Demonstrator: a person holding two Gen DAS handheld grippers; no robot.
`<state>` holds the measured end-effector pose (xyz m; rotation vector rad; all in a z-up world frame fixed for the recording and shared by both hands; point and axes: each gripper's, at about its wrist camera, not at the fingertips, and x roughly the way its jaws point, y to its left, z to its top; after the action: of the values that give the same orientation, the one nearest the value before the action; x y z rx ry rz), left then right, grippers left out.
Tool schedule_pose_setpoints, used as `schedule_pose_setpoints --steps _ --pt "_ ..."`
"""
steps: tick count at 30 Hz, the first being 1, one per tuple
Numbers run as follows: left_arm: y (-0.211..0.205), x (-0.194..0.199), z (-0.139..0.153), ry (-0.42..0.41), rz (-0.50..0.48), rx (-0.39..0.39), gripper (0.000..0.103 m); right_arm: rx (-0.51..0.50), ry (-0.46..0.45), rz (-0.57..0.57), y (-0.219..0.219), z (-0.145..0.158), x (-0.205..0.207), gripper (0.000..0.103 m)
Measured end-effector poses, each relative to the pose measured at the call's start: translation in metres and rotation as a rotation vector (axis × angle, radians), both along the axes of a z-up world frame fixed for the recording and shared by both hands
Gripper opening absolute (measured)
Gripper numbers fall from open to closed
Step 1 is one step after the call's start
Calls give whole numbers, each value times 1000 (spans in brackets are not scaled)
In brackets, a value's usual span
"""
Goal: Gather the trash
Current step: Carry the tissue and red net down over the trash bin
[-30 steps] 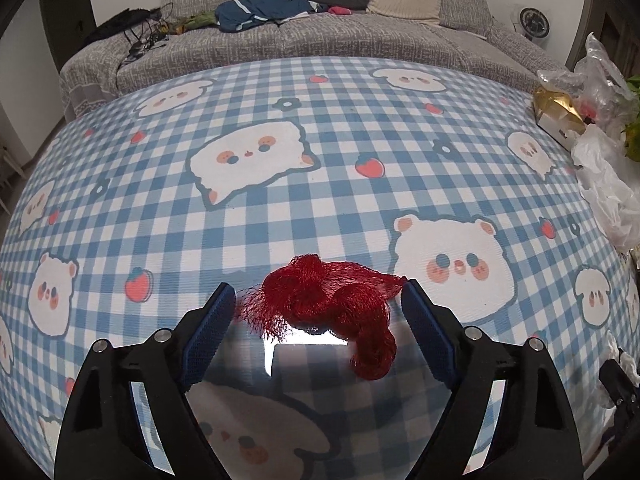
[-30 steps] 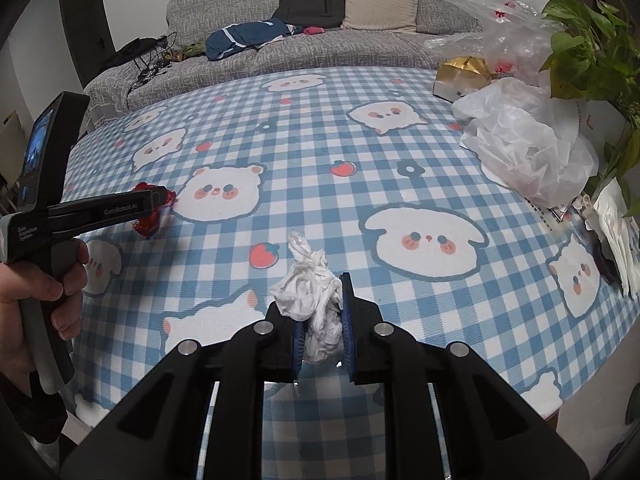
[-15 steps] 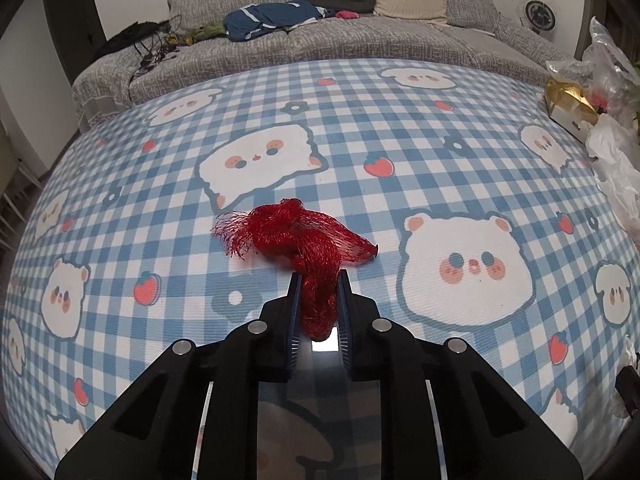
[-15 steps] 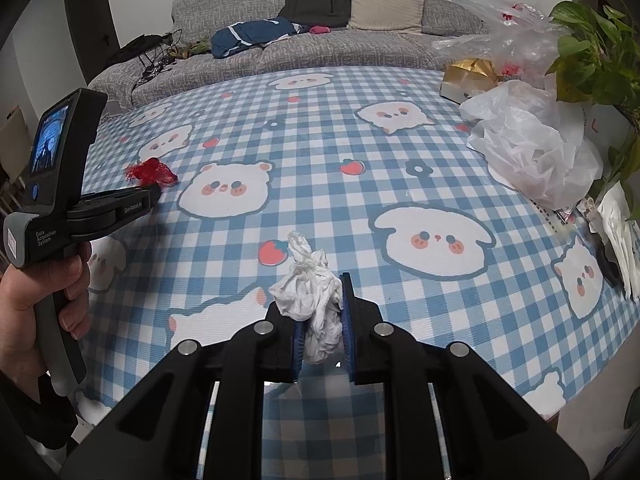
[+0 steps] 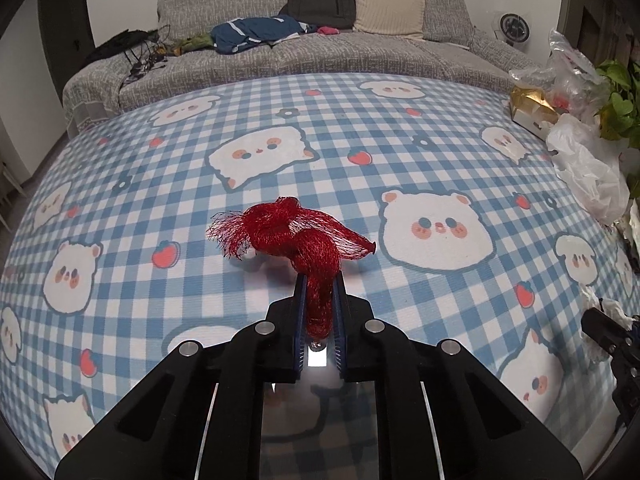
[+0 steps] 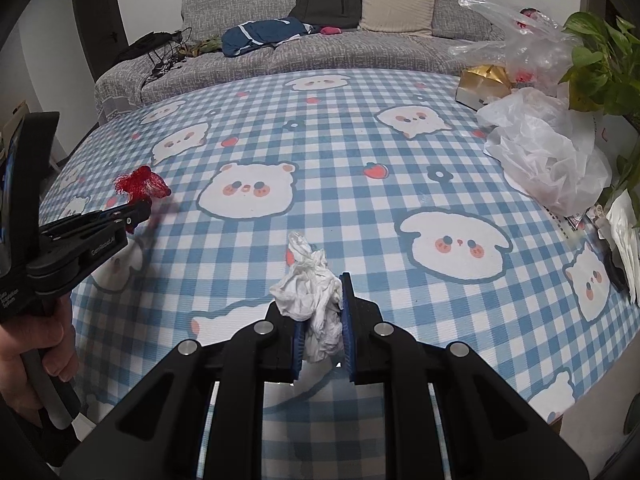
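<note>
My left gripper (image 5: 319,280) is shut on a red mesh net bag (image 5: 296,236) and holds it just above the blue checked tablecloth (image 5: 280,128). The bag also shows in the right wrist view (image 6: 140,185), at the tip of the left gripper (image 6: 138,208) on the far left. My right gripper (image 6: 323,312) is shut on a crumpled white tissue (image 6: 310,296) and holds it over the near part of the table. That tissue and gripper tip show at the right edge of the left wrist view (image 5: 608,320).
At the table's right side lie a white plastic bag (image 6: 548,156), a clear plastic bag (image 6: 516,40), a gold box (image 6: 480,84) and a green plant (image 6: 600,64). A grey sofa (image 6: 320,40) with a backpack and clothes stands behind the table.
My left gripper closed on the red mesh bag and lifted it off the cloth. My right gripper kept hold of the tissue and barely moved.
</note>
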<state>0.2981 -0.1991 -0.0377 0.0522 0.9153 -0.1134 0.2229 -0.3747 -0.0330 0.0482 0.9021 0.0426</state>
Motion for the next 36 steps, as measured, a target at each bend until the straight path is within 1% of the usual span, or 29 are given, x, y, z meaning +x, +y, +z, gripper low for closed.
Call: schedule_pose_setpoints --steps 5,13,18,23,28,36 --pt "19 -27 13 -18 5 -31 11 0 -11 27 22 6 -4 14" --pt "59 -79 30 -35 23 -35 11 10 -52 85 70 22 -26 14" --pt "90 -113 36 -42 46 -35 11 -11 -40 128 101 15 -40 14" --pt "109 -143 35 -48 63 -29 11 -12 -42 152 123 12 -56 14" --pt "125 -168 31 -54 81 -33 11 -3 -44 160 135 10 -74 14" --pt "134 -204 25 -61 88 -32 11 2 -40 166 145 1 -107 14"
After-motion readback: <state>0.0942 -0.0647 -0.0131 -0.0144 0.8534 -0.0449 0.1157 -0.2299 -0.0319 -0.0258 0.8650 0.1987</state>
